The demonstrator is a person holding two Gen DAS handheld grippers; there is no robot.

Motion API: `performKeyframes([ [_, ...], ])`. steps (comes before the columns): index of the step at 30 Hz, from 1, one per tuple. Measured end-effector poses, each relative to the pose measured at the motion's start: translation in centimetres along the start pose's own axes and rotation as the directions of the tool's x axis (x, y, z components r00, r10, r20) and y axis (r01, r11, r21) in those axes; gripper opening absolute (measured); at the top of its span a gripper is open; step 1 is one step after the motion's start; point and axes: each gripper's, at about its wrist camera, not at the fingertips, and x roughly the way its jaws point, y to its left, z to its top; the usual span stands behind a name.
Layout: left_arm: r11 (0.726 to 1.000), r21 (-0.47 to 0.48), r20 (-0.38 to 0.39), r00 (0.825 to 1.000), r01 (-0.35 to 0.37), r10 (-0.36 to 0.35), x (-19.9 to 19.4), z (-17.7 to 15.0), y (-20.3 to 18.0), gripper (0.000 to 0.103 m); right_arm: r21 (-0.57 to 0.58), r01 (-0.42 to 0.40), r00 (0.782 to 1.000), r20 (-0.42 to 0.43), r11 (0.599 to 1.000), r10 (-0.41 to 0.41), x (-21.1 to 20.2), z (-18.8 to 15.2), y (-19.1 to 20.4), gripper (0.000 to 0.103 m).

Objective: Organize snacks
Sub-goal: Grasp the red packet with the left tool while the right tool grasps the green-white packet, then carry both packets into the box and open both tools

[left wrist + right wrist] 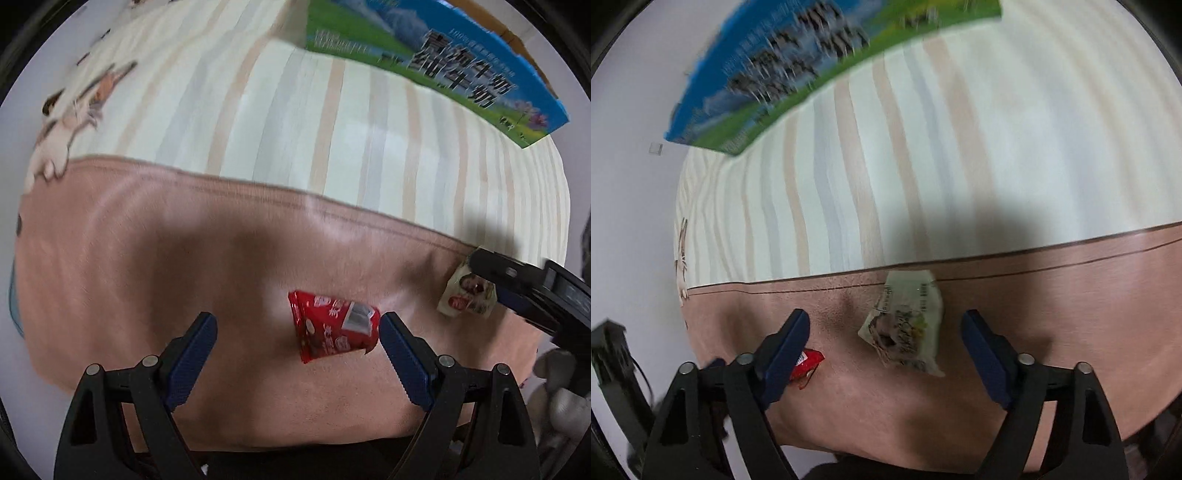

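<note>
Left wrist view, left to right. Cartoon cat print [74,99] far off to the upper left of the left claw [297,328], on the striped cream bedsheet [295,122]. Pink plush blanket [147,295] spread directly beneath the claw. Claw spread wide, gripping nothing. Small red foil snack packet [332,328] lying on the blanket between the blue pads, close against the right-hand pad; contact hard to judge. Further right, small cream snack packet with printed pictures [465,295] on the blanket, partly covered by the right claw [491,269] reaching in from the edge. Blue-and-green printed carton [443,62] well ahead, at upper right, standing on the striped sheet.

Right wrist view, left to right. Same carton [798,74] far ahead to the upper left, blurred. Red packet [809,363] peeking out just beside and behind the left-hand pad of the right claw [886,334]. Cream packet [908,325] lying between the pads, clear of both, near the blanket's seam. Right claw partly spread, gripping nothing. No earlier picture to compare.
</note>
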Motion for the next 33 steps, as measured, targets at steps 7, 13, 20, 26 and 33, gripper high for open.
performKeyframes([
  [7,0.999,-0.006,-0.05,0.998,0.04,-0.04,1.5,-0.5,-0.5,0.09,-0.131,0.126,0.992,0.026,0.983,-0.123,2.0,-1.0,1.6,0.042],
  [13,0.997,0.04,-0.108,0.992,0.064,-0.059,3.5,-0.6,-2.4,0.09,-0.134,0.156,0.988,0.015,0.979,-0.155,1.0,-2.5,-0.1,0.04],
  [20,0.995,0.087,-0.143,0.989,0.042,-0.03,6.4,-0.3,-4.1,0.079,-0.054,0.105,0.994,-0.016,0.993,-0.106,1.4,-2.6,-1.5,0.044],
  [26,0.996,0.09,-0.129,0.991,0.029,-0.018,6.8,0.0,-4.1,0.064,-0.045,0.095,0.995,-0.031,0.994,-0.097,1.8,-2.4,-1.1,0.063],
  [33,0.995,0.097,-0.126,0.992,0.02,-0.007,6.5,1.0,-3.2,0.062,-0.123,0.181,0.982,-0.036,0.976,-0.186,3.1,-2.2,-0.2,0.063],
])
